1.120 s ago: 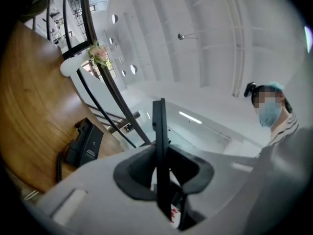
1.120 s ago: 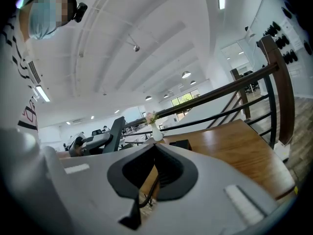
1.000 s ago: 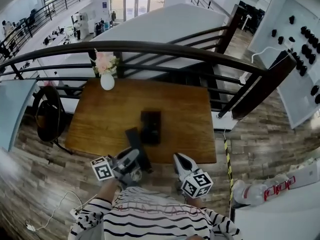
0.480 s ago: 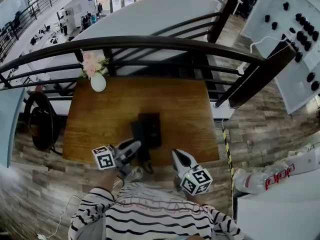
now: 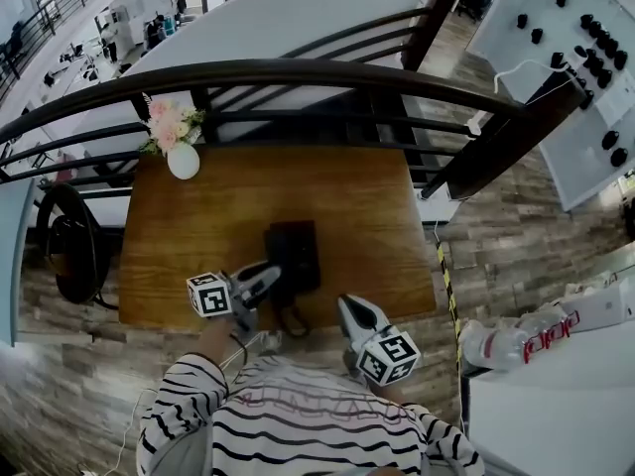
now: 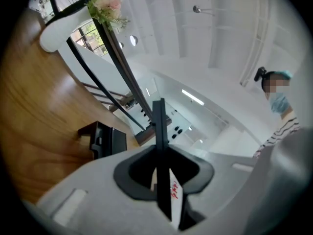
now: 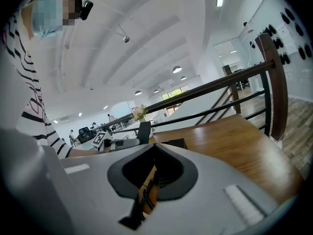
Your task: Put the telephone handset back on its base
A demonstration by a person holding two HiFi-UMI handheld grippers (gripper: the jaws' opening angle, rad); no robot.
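Observation:
The black telephone base (image 5: 304, 253) lies on the wooden table (image 5: 198, 216) near its front edge. My left gripper (image 5: 268, 276) is shut on the black handset (image 5: 277, 251), which it holds raised against the base's left side. In the left gripper view the handset (image 6: 159, 121) stands edge-on between the jaws of the left gripper (image 6: 159, 153), and the base (image 6: 103, 140) is below and to the left. A coiled cord (image 5: 293, 317) hangs over the table's front edge. My right gripper (image 5: 348, 308) stays shut and empty just off the front edge, right of the base.
A white vase with pink flowers (image 5: 182, 157) stands at the table's far left corner. A dark curved railing (image 5: 298, 72) runs behind the table. A black round chair (image 5: 62, 246) sits on the floor to the left. The person's striped sleeves fill the bottom.
The left gripper has carried the handset away from the table's front edge, up against the base's left side. The right gripper has barely moved. The head camera has shifted a little.

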